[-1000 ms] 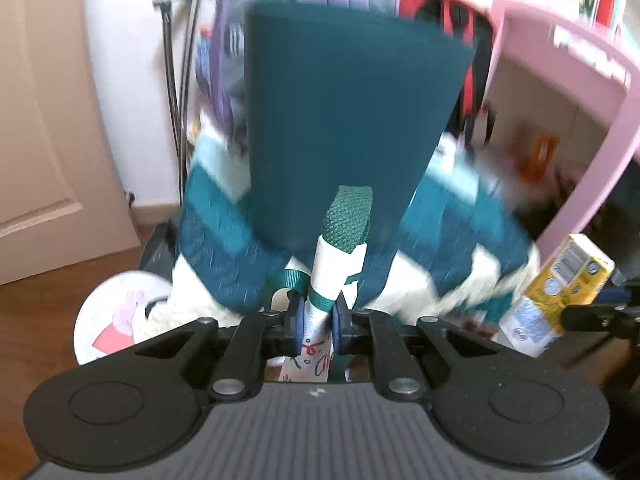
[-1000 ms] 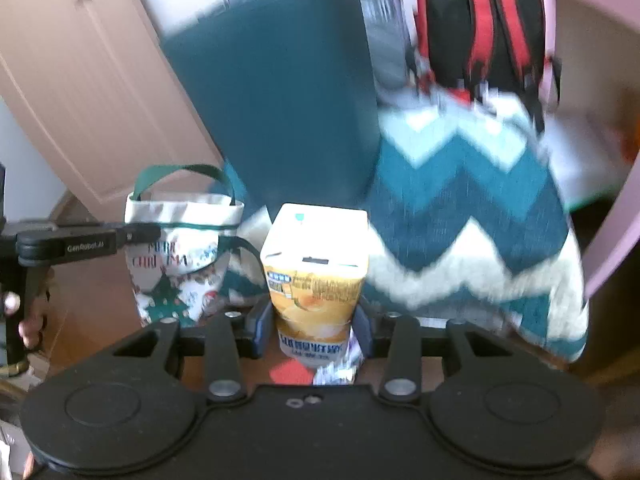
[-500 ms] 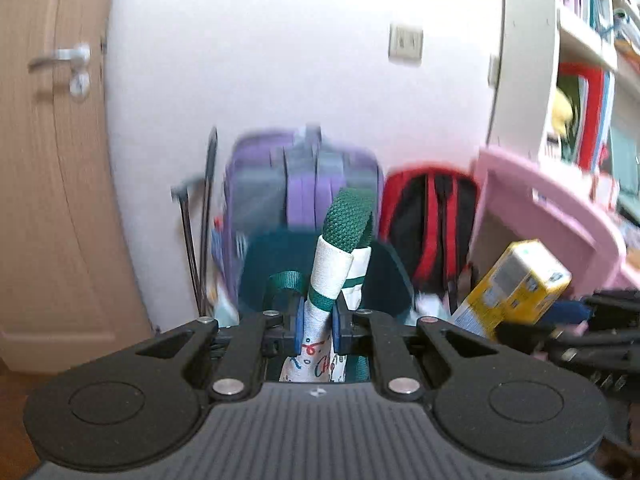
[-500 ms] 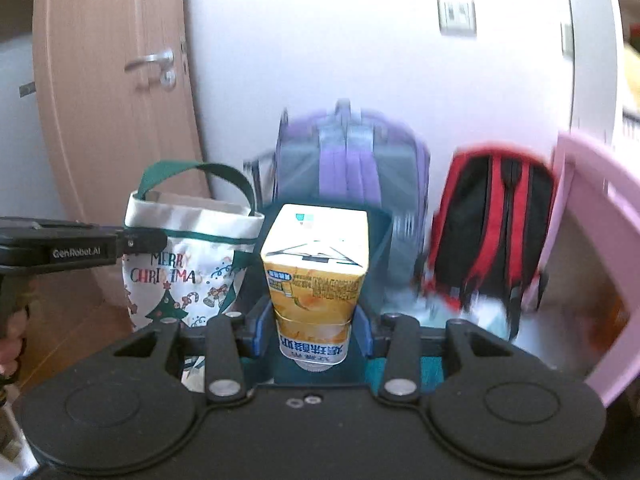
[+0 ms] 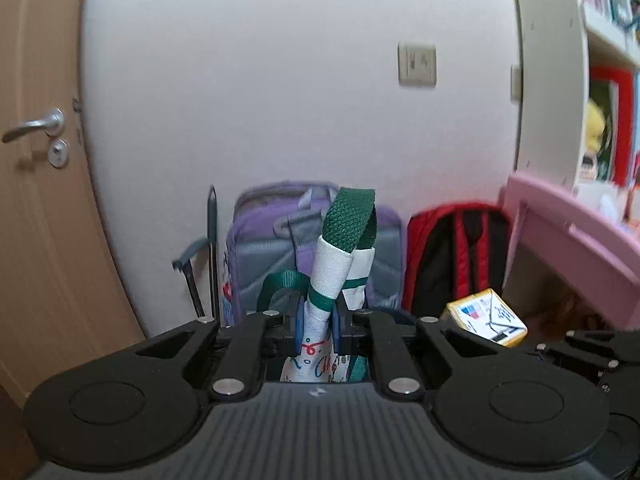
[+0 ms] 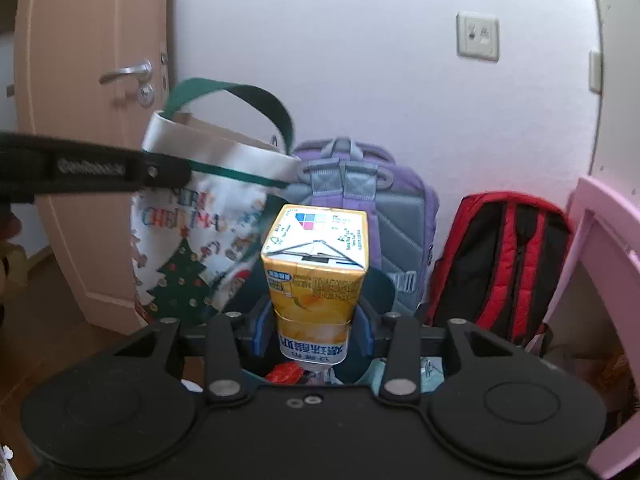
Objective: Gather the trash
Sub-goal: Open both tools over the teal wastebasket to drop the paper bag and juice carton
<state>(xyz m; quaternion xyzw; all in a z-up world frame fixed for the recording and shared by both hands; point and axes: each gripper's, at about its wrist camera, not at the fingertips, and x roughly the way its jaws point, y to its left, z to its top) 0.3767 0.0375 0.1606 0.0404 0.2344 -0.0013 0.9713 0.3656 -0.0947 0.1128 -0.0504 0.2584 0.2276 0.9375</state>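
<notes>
Canvas bag point(image 6: 192, 216): its rim is pinched by the fully closed left tool point(image 5: 316, 322).
Juice carton point(image 6: 316, 276): it is clamped upright by the right tool point(image 6: 314, 330).

Yellow carton point(image 6: 316, 280); white Xmas-print bag point(image 6: 192, 240), green handles; purple, red-black backpacks.

Readable text, my feeds:
- Tote bag point(image 6: 192, 240): "MERRY CHRISTMAS", partly blurred, "MERRY" part hidden.
- Left gripper point(image 6: 164, 170) arm: white brand lettering, too blurred to read.
- Juice carton point(image 6: 316, 276): small print, upside down, can't read.
</notes>
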